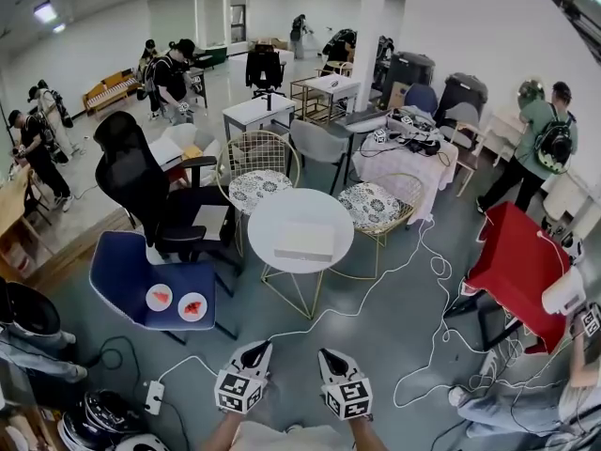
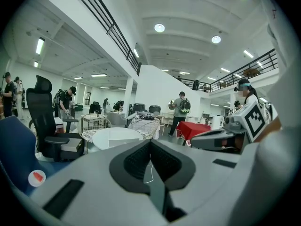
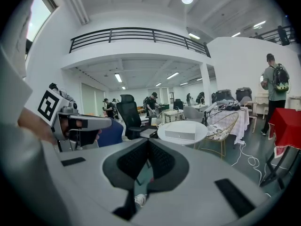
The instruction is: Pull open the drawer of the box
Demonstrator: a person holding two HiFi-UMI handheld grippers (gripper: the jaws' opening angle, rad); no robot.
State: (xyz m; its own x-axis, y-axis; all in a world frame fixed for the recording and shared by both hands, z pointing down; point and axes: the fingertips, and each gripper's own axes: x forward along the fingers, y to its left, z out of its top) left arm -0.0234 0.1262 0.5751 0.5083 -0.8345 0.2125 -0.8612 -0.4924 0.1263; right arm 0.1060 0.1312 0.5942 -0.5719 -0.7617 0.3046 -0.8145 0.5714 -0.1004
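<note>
White walls (image 1: 470, 26) and a grey floor (image 1: 376, 346) enclose a hall lit by round ceiling lamps (image 2: 159, 28). A black office chair (image 1: 131, 172), a blue chair (image 1: 117, 271), wire chairs (image 1: 258, 158) and a red-covered table (image 1: 516, 261) stand about.

Left gripper (image 2: 150, 147): jaws were together, nothing between them.
Box (image 2: 126, 135): lay on the round table (image 2: 100, 139), well ahead, slightly left.
Right gripper (image 2: 197, 141): was close on the right.
</note>
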